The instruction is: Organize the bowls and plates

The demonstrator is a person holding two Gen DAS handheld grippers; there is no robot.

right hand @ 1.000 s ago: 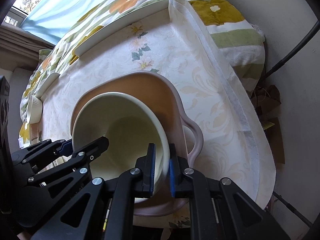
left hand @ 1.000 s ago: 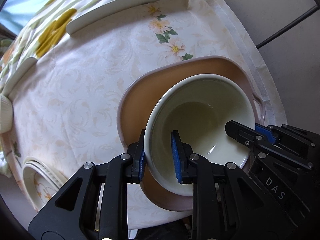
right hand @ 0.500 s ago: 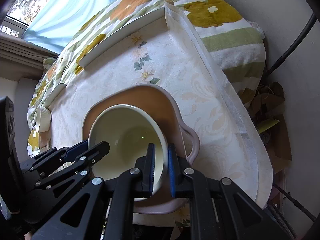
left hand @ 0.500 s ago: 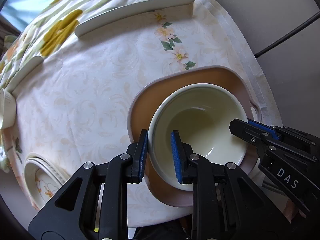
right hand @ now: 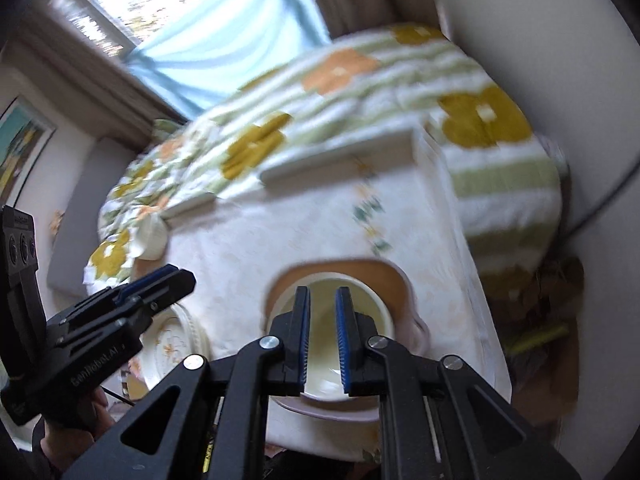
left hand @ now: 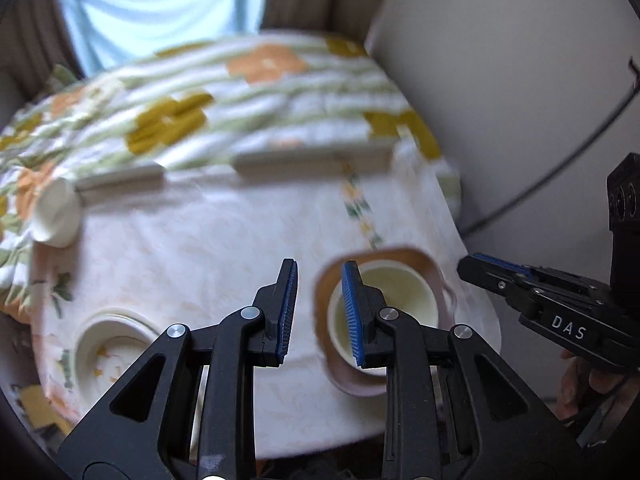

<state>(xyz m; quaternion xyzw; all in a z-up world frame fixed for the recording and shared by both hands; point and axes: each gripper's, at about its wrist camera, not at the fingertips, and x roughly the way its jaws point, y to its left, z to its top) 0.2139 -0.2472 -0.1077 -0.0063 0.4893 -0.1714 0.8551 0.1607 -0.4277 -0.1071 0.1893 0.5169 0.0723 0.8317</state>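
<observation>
Blue-padded left gripper [left hand: 318, 312] was parted wide with nothing between its jaws, hovering above the desk [left hand: 192, 264]. Right gripper [right hand: 323, 338] was parted narrowly, also holding nothing, hanging over the cream bowl [right hand: 376, 300]. That bowl [left hand: 404, 292] sat upright inside the tan tray [left hand: 322, 292] with pinkish rim and side handle, near the desk's front right edge. Tray [right hand: 396, 276] rested flat on the pale floral cloth. Stack of floral plates [left hand: 110, 344] lay at the front left of the desk, well apart from the tray; same stack [right hand: 176, 344] showed beside the left gripper's body in the right view. 1 small white bowl [left hand: 54, 216] lay tipped at the far left edge. 2 flat white plates [left hand: 312, 160] lay along the far edge. Both views were motion-blurred.
</observation>
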